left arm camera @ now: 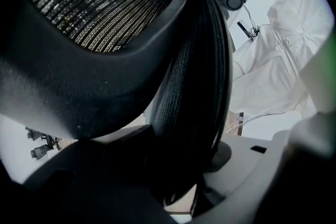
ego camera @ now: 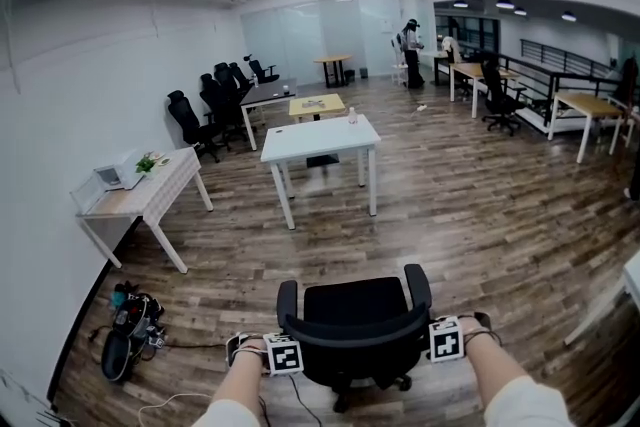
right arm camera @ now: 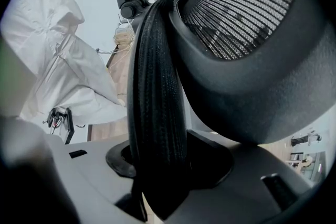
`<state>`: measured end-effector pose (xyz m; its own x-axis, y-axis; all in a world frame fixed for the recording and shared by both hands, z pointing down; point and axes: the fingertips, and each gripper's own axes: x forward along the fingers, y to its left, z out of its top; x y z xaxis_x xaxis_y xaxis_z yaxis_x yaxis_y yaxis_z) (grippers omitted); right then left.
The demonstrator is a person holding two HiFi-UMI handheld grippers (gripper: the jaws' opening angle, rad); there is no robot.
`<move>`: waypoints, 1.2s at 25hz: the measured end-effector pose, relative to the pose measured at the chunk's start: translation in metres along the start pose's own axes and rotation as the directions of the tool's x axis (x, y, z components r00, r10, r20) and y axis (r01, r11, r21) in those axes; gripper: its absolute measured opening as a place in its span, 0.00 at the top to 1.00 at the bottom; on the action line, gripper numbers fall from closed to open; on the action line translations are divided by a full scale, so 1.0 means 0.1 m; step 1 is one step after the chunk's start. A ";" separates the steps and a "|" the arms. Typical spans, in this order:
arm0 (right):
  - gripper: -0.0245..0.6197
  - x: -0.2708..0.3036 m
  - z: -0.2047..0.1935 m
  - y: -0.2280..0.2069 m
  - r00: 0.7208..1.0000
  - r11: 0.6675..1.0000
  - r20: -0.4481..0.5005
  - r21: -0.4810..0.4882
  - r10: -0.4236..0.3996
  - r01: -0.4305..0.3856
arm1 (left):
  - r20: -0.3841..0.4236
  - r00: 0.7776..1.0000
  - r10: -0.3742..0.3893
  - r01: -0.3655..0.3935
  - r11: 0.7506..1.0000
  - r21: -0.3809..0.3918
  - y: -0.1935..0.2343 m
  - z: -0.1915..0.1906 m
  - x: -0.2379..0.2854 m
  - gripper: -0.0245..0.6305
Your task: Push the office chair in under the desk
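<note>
A black office chair point(ego camera: 355, 310) stands on the wood floor just in front of me, its seat facing a white desk point(ego camera: 320, 140) some way ahead. My left gripper point(ego camera: 283, 355) grips the left end of the backrest's top edge, and my right gripper point(ego camera: 445, 339) grips the right end. In the left gripper view the black mesh backrest point(left arm camera: 194, 86) runs down between the jaws of the left gripper point(left arm camera: 178, 165), which press on it. The right gripper view shows the same mesh edge point(right arm camera: 157, 86) clamped in the right gripper point(right arm camera: 163, 165). Both grippers point down.
A wood-topped side table point(ego camera: 150, 185) stands by the left wall, with a black bag and cables point(ego camera: 125, 330) on the floor near it. Several black chairs point(ego camera: 215, 105) line the left wall. More desks and a person point(ego camera: 411, 40) stand far back. A white table corner point(ego camera: 632, 280) shows at right.
</note>
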<state>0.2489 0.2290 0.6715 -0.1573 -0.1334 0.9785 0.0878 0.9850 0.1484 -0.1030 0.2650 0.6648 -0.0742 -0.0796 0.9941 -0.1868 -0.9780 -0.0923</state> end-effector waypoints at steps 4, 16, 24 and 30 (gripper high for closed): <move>0.65 -0.01 -0.09 -0.19 1.000 1.000 -0.008 -0.007 0.003 -0.003 | 0.010 1.000 0.009 -0.009 1.000 -0.010 0.16 0.10 0.00 0.65; 0.65 0.03 -0.18 -0.73 1.000 1.000 0.002 -0.016 -0.002 0.002 | -0.003 1.000 -0.013 0.012 1.000 -0.025 0.61 0.22 -0.01 0.65; 0.65 0.08 -0.26 -1.10 1.000 1.000 0.001 -0.010 -0.013 0.013 | -0.003 1.000 -0.003 0.003 1.000 -0.019 1.00 0.34 0.04 0.65; 0.65 0.08 -0.22 -1.27 1.000 1.000 -0.001 -0.007 0.002 -0.002 | -0.012 1.000 -0.011 0.011 1.000 -0.024 1.18 0.31 0.03 0.64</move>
<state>0.2580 0.1005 0.6634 -0.1560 -0.1317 0.9789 0.0951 0.9845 0.1476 -0.0955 0.1431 0.6583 -0.0841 -0.0666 0.9942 -0.2108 -0.9740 -0.0830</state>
